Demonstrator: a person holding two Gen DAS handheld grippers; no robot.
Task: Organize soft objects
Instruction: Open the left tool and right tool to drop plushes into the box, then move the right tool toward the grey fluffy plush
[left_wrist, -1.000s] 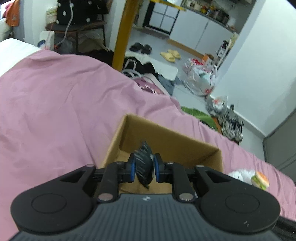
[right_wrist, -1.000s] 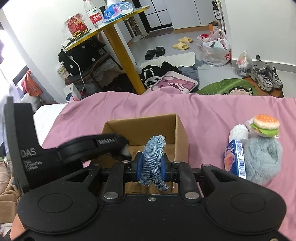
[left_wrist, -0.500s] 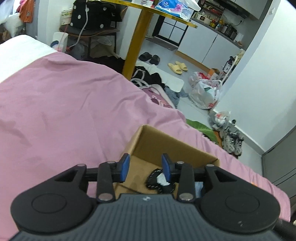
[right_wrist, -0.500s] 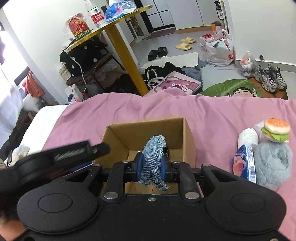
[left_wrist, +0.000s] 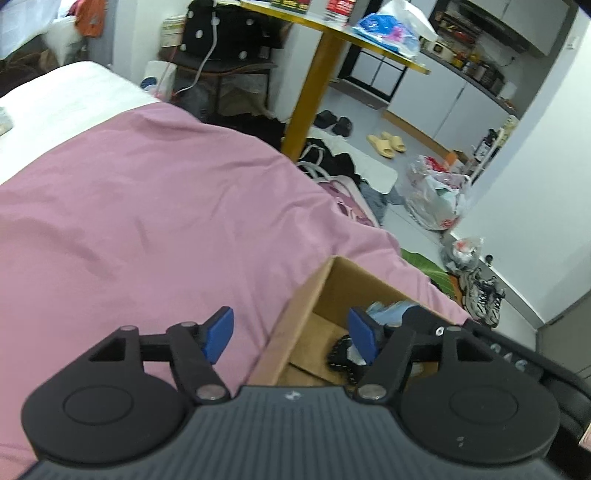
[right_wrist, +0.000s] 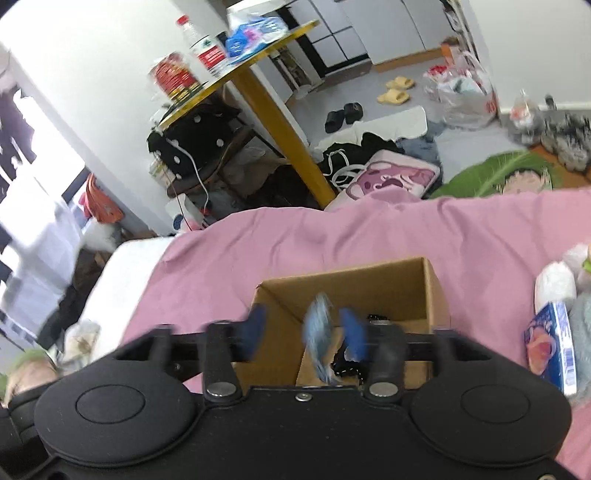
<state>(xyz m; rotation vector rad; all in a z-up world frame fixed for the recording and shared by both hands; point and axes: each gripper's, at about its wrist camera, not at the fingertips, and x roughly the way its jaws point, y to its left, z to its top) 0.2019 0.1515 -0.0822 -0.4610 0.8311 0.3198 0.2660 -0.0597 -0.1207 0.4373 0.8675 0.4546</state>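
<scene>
An open cardboard box (left_wrist: 295, 314) (right_wrist: 436, 295) sits on the pink bedspread. A dark frilly fabric piece (left_wrist: 341, 356) (right_wrist: 349, 363) lies on its floor. My left gripper (left_wrist: 290, 334) hovers over the box's left wall, its jaws opening with nothing between them. In the right wrist view my right gripper (right_wrist: 303, 332) is above the box, jaws opening. A blurred blue denim scrap (right_wrist: 319, 332) drops loose between them, untouched by either pad. The same denim scrap (left_wrist: 388, 314) shows beside the right gripper's finger inside the box.
The pink bedspread (left_wrist: 147, 221) spreads wide to the left. At the right edge lie a blue-and-white packet (right_wrist: 554, 347), a white soft item (right_wrist: 556, 282) and a grey fluffy item (right_wrist: 583, 332). Beyond the bed stand a yellow-legged table (left_wrist: 314, 92) and floor clutter.
The left gripper let the dark fabric fall into the box, opened wide and drew back left. The right gripper's jaws have just opened, freeing the denim scrap.
</scene>
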